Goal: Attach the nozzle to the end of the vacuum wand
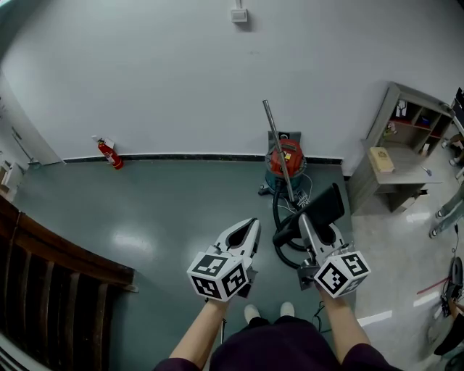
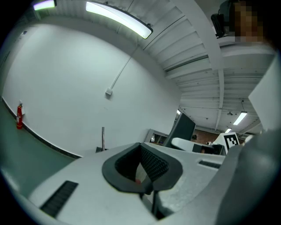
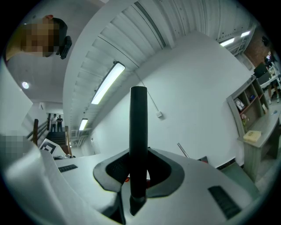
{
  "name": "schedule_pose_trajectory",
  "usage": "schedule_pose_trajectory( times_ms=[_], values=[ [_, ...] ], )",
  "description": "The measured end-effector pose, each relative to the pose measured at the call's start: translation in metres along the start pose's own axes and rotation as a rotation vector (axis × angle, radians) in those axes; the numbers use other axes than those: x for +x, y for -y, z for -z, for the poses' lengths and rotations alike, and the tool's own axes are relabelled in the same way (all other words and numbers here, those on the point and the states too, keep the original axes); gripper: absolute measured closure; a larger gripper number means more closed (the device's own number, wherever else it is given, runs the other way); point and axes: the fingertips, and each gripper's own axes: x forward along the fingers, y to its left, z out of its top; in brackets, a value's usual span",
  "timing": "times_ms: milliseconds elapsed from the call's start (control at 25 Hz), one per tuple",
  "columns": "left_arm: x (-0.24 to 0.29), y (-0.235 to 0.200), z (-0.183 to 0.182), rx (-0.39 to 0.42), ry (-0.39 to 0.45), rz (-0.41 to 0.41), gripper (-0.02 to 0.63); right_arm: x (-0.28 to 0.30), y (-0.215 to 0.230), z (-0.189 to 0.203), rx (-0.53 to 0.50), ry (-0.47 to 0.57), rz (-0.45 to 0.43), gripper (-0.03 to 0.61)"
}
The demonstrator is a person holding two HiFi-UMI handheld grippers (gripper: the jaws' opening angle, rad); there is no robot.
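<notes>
Right gripper [image 3: 138, 180] pinches the black nozzle [image 3: 138, 127], its pads pressed on the tube and the jaws held part-spread by it. In the right gripper view the nozzle's long axis stands upright, crosswise to the jaws. Its top end rises well above them and its bottom end sits just under the pads. In the head view the nozzle slants up and right from the gripper. Left gripper [image 1: 250, 227] is empty, jaws pressed together, beside the right one but apart from it.

Vacuum wand [image 1: 279, 148] is a bare metal tube with a steep long axis. Its free end points up toward the white wall [image 1: 159, 72], well apart from the nozzle; its lower end drops toward the black hose [image 1: 284, 235].

Around, big to small:
- grey-green floor [image 1: 159, 210]
- dark wooden stair rail [image 1: 51, 282], lower left
- grey cabinet [image 1: 406, 138] at right, with a tan box [image 1: 381, 159] on its top
- red vacuum canister [image 1: 288, 161] at the wall's foot, crossed by the wand
- fire extinguisher [image 1: 110, 153], left
- switch box [image 1: 239, 14], high up

Hose loops lie between the grippers and the canister.

The wand's lower joint is lost behind the nozzle and hose. The nozzle's far end is probably flat and wide, but the head view is poor there. The cabinet is cut by the frame edge.
</notes>
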Motion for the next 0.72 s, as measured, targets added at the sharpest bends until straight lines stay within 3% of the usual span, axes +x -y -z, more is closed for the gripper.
schedule_pose_trajectory(
  times_ms=[360,720],
  values=[
    [0.003,-0.025,0.01,-0.026,-0.03,0.001,0.611,0.003,0.015,0.015,0.027,-0.008,0.073,0.486],
    [0.05,-0.062,0.011,-0.043,-0.071,0.001,0.611,0.047,0.055,0.021,0.065,-0.016,0.105,0.486]
  ],
)
